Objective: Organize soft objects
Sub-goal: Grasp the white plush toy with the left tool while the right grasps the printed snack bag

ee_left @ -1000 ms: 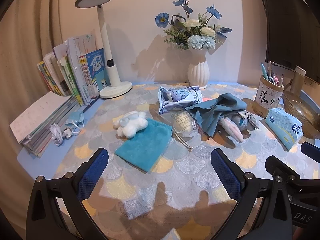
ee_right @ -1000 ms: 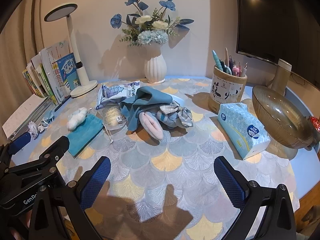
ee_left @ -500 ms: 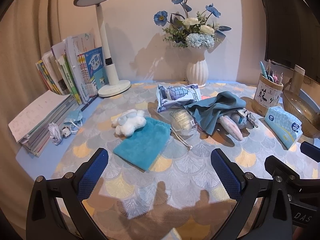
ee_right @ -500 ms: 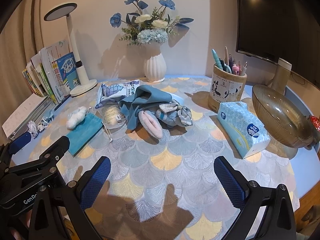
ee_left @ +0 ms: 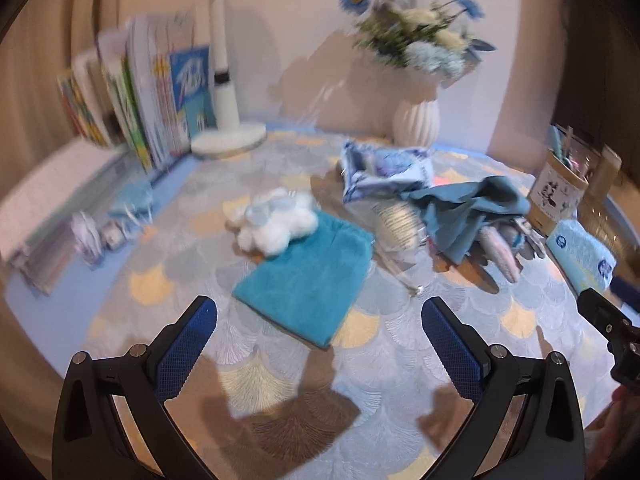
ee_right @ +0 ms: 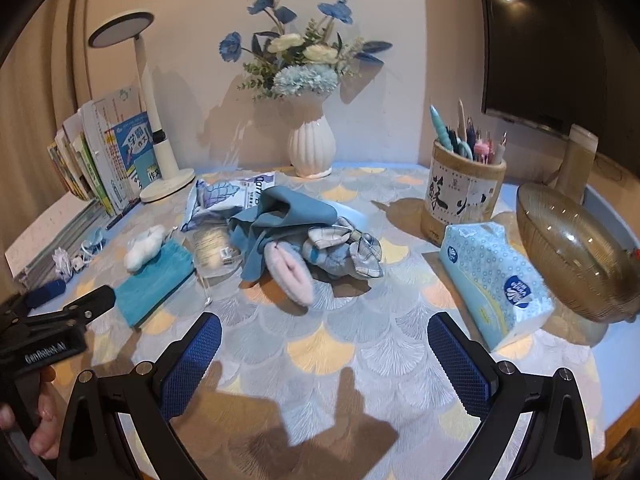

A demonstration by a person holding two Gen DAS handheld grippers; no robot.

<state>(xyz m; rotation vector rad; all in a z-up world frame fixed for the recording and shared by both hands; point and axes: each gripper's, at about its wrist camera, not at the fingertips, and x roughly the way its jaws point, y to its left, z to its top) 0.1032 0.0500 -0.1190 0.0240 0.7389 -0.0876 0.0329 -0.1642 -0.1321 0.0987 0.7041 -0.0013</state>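
1. Left wrist view: your left gripper [ee_left: 318, 320] is spread wide w/ nothing between the pads, hanging above the table [ee_left: 400, 360] just short of the teal pouch [ee_left: 304, 280]. View is smeared by motion, so fine detail is soft.
2. Pouch lies flat, near edge toward you. White plush [ee_left: 274, 220] sits on its far left corner, touching it. Prob. why the jaws are lined up on the near edge: it's the free side, no plush in the way.
3. Right wrist view: your right gripper [ee_right: 324, 344] is also spread and holds nothing, hovering over bare cloth in front of the pile.
4. Pile = blue cloth [ee_right: 280, 216] draped over a pink-lined fuzzy piece [ee_right: 290, 272] and a plaid bow [ee_right: 356, 248], all touching. Clear bag [ee_right: 212, 248] sits between pile and pouch; printed pack [ee_right: 224, 198] behind, partly under the cloth.
5. Tissue pack [ee_right: 496, 280], bowl [ee_right: 572, 252] and pen cup [ee_right: 460, 196] stand to the right, apart from the pile.
6. Judgement: sorting not begun, nothing gripped. Likely first pick is the pouch w/ the left. Risk: lifting it tips the plush off. Cloth will sag and drag what's under it, so grip at a fold.
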